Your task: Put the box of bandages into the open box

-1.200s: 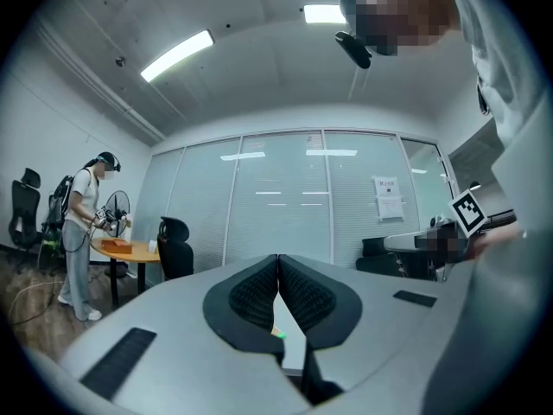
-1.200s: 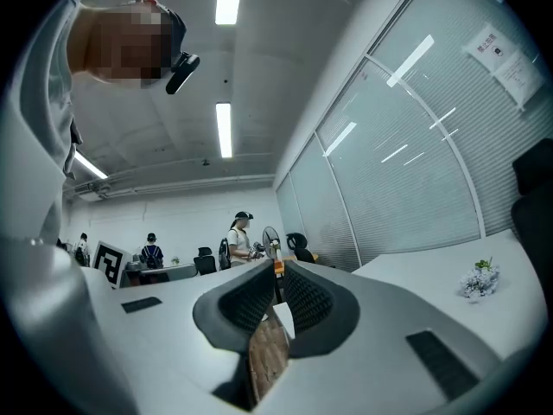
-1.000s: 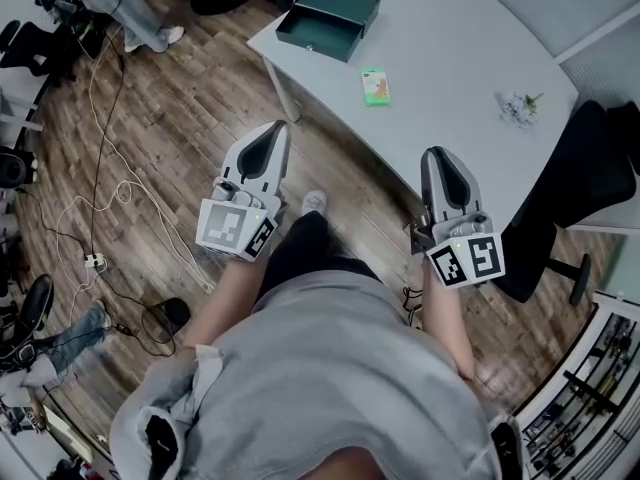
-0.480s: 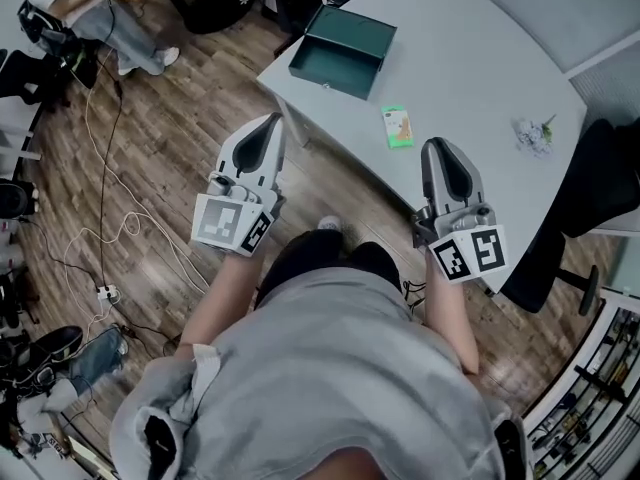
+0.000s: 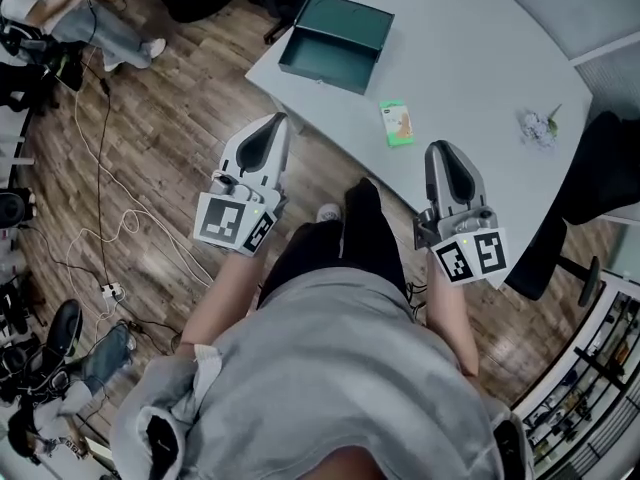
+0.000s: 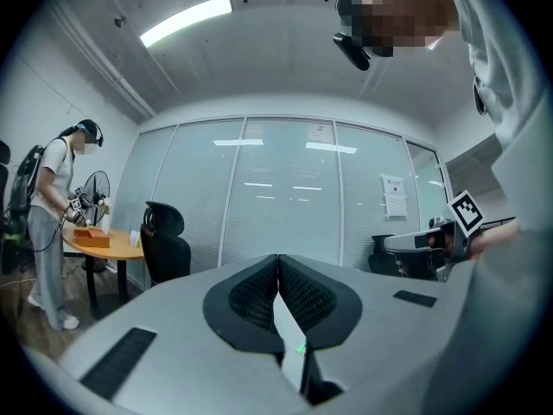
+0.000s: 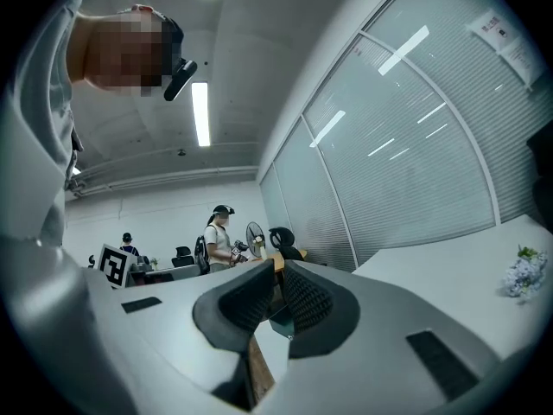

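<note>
Now nearer: my left gripper (image 5: 275,120), right gripper (image 5: 440,150) clenched empty.
Bandage box (image 5: 397,124), open box (image 5: 335,43) closer on table (image 5: 480,58); wood floor (image 5: 170,168).

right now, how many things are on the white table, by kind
open teal box: 1
bandage box: 1
small flower bunch: 1
total: 3
</note>
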Tool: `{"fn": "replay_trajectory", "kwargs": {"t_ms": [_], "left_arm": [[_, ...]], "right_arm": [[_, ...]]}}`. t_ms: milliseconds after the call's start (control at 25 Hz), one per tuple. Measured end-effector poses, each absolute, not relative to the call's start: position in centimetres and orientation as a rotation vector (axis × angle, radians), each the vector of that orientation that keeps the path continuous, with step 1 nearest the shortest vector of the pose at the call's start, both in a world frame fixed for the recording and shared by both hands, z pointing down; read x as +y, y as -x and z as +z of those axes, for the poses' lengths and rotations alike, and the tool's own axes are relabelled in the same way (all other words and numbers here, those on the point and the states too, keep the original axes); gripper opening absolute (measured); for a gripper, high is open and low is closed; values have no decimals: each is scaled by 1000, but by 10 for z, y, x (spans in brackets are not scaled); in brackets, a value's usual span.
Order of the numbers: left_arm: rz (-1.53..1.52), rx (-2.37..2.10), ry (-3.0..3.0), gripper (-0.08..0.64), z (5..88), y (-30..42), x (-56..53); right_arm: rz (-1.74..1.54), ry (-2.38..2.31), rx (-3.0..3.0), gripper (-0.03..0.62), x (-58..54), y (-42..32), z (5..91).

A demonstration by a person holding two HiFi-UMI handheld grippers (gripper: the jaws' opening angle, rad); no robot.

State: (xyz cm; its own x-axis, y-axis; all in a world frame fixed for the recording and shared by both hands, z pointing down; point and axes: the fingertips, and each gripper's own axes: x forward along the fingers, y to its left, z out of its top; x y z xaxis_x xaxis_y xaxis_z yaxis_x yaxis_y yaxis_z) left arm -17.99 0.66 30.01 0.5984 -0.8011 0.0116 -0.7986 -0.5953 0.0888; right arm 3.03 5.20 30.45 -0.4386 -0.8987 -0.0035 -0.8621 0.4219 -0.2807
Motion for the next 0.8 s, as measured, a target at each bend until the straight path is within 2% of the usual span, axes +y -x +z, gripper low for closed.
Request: {"fn": "replay_trajectory", "kwargs": {"t_ms": [800], "left_arm": [[-61,-1543,-2676,20,291,80,-123]], "right_arm": [[-332,1403,2599,64,-107,-134,300]]}}
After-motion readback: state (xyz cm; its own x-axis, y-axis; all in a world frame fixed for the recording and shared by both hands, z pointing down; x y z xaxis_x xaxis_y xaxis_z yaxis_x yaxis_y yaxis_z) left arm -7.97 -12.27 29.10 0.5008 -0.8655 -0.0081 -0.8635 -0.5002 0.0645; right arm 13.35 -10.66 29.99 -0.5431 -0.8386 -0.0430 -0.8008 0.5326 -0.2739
